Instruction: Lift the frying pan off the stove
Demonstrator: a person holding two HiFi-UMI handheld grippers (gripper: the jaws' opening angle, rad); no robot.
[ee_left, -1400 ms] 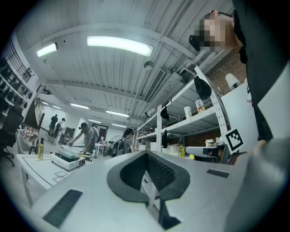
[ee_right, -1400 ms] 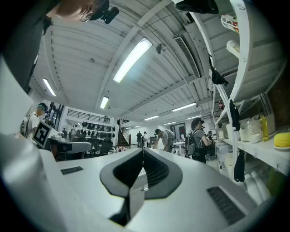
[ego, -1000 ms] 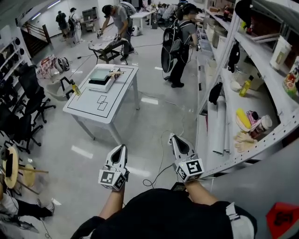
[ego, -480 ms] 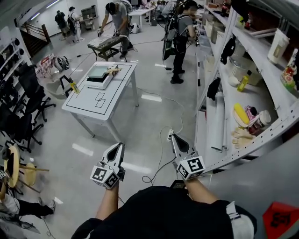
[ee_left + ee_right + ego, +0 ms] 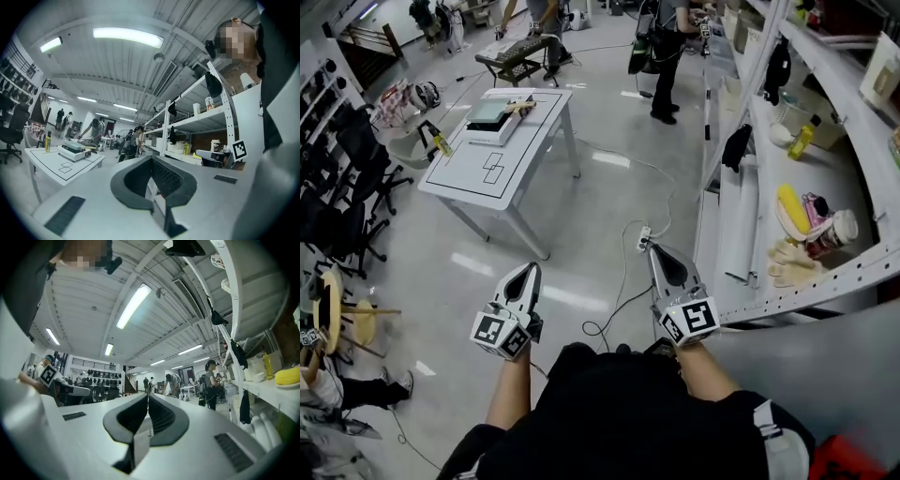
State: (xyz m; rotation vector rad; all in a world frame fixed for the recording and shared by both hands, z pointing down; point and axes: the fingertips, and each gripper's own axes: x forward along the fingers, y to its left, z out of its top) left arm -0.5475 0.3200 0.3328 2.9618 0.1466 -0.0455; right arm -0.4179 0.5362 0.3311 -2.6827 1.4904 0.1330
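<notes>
Standing on a grey workshop floor (image 5: 591, 202), a person faces a white table (image 5: 473, 183) well ahead, with metal shelving (image 5: 825, 277) to the right. A flat stove (image 5: 495, 116) sits at the table's far end; the frying pan is too small to make out. The left gripper (image 5: 532, 269) and right gripper (image 5: 652, 249) hover level above the floor, fingers closed together on nothing.

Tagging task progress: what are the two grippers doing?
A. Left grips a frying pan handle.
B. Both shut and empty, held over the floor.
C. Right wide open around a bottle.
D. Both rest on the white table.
B: the left gripper and right gripper each show jaws together with nothing between them, above the floor, apart from the white table.
</notes>
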